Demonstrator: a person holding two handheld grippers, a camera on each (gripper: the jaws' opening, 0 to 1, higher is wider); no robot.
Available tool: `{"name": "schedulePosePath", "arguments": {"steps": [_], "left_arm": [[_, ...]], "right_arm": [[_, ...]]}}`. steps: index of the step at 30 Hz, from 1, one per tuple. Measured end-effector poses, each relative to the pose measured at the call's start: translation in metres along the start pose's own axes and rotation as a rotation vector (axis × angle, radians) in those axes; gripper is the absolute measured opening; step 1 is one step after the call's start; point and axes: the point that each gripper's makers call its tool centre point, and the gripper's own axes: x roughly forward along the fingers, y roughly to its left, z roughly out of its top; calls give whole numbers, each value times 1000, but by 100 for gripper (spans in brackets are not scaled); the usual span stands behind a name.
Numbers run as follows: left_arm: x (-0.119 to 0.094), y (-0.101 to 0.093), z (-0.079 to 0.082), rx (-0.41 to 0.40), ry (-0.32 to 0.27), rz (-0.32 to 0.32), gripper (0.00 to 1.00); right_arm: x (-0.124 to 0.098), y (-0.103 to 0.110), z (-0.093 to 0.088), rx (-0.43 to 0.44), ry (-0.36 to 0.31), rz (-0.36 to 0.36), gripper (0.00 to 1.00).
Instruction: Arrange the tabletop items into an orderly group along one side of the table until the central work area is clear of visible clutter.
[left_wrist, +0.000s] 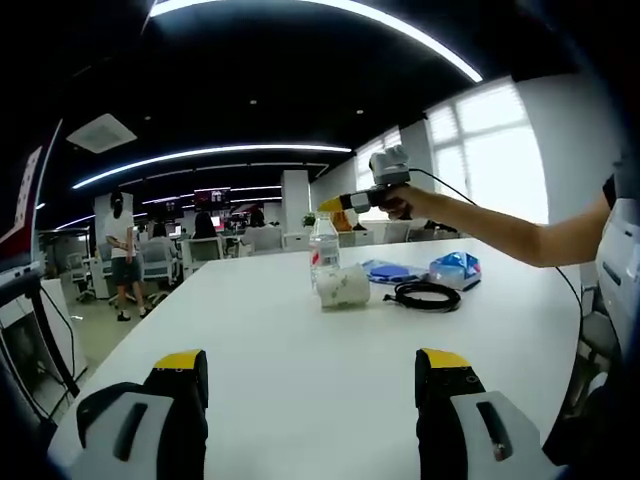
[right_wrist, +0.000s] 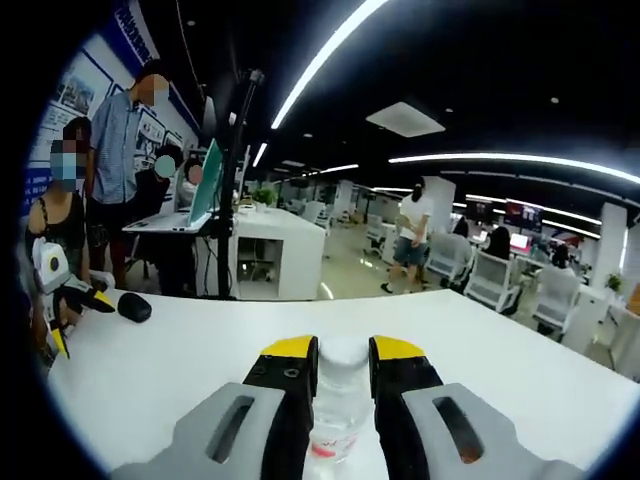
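1. Looking along the left gripper (left_wrist: 312, 375) over a white table (left_wrist: 270, 370), jaws sitting wide apart with nothing between them, hovering at the near edge.
2. Seeing a clear bottle (left_wrist: 323, 252) standing upright toward the far side of the table, red-and-white label on it.
3. Getting reached at from the right: the right gripper (left_wrist: 335, 205) held in a hand (left_wrist: 398, 203) on an outstretched arm, yellow tips sitting right at the bottle's top.
4. Lying on its side just in front of the bottle, touching or nearly so: a white cup (left_wrist: 344, 286).
5. Sitting just right of the cup: a coiled black cable (left_wrist: 428, 294).
6. Resting behind the cable, nearer the far right edge: a blue bag (left_wrist: 389, 271) and a clear packet with blue in it (left_wrist: 455, 267), a bit apart from each other.
7. Switching to the right gripper view: gripper (right_wrist: 344, 362) looking down along its jaws, narrowed onto the bottle (right_wrist: 340, 410), cap and neck wedged between the yellow tips, pads pressing both sides.
8. Spotting a small black thing (right_wrist: 134, 307) near the far left edge of the table (right_wrist: 480, 350), too blurry to call.
9. Standing past that edge: a few people by a desk, plus more office desks and chairs further back.
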Motion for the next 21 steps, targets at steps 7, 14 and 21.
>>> {"name": "schedulePosePath", "arguments": {"steps": [7, 14, 21], "left_arm": [[-3, -5, 2, 3, -7, -8, 85], [-7, -4, 2, 1, -11, -4, 85], [-14, 2, 1, 1, -8, 9, 85]], "right_arm": [[-1, 0, -14, 44, 59, -62, 26], [8, 3, -28, 72, 53, -107, 31], [13, -6, -23, 189, -28, -194, 29]]}}
